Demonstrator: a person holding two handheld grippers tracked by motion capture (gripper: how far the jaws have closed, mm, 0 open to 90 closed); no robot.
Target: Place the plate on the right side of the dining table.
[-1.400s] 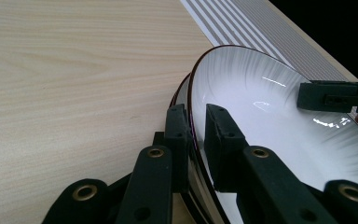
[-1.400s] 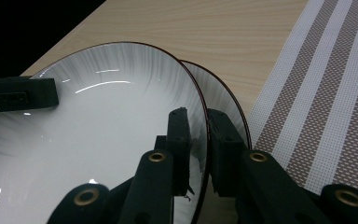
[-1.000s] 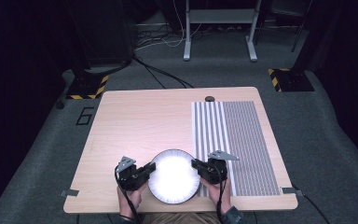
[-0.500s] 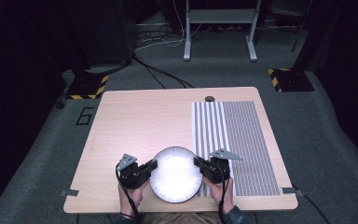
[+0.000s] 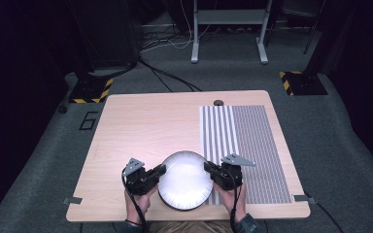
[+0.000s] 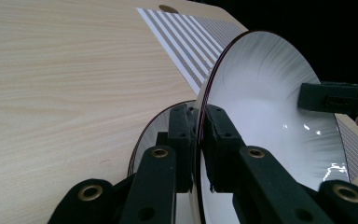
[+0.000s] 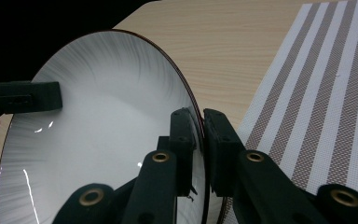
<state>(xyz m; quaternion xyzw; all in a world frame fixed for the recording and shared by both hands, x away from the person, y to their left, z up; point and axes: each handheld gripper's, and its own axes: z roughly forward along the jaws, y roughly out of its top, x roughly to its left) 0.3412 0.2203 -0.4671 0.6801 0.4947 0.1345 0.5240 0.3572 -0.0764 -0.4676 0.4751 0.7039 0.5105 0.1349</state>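
1. The white plate [image 5: 185,180] sits at the 6 o'clock edge of the bench [image 5: 141,126], raised between the two grippers. In the left gripper view a second plate [image 6: 154,135] shows beneath it, so this looks like the top one of a stack being lifted.
2. The left gripper [image 5: 151,174] pinches the plate's rim at its 9 o'clock side, one jaw above and one below the rim.
3. The right gripper [image 5: 214,171] pinches the rim at the 3 o'clock side in the same way. In the right gripper view its jaws close on the thin dark edge.
4. The striped mat [image 5: 245,150] lies toward 3 o'clock, its near corner just beside the plate. I judge it the likely place to set the plate down.
5. To do this well, keep both grips equally firm and move both hands together. If one hand leads, the plate will twist in the jaws.
6. Keep the plate level. The glaze is smooth, and a rim-only hold could slip if it tilts.
7. Lift well clear of the plate below before travelling sideways, so the two do not scrape.
8. Lower slowly onto the mat, and spread the jaws only once the base rests flat.
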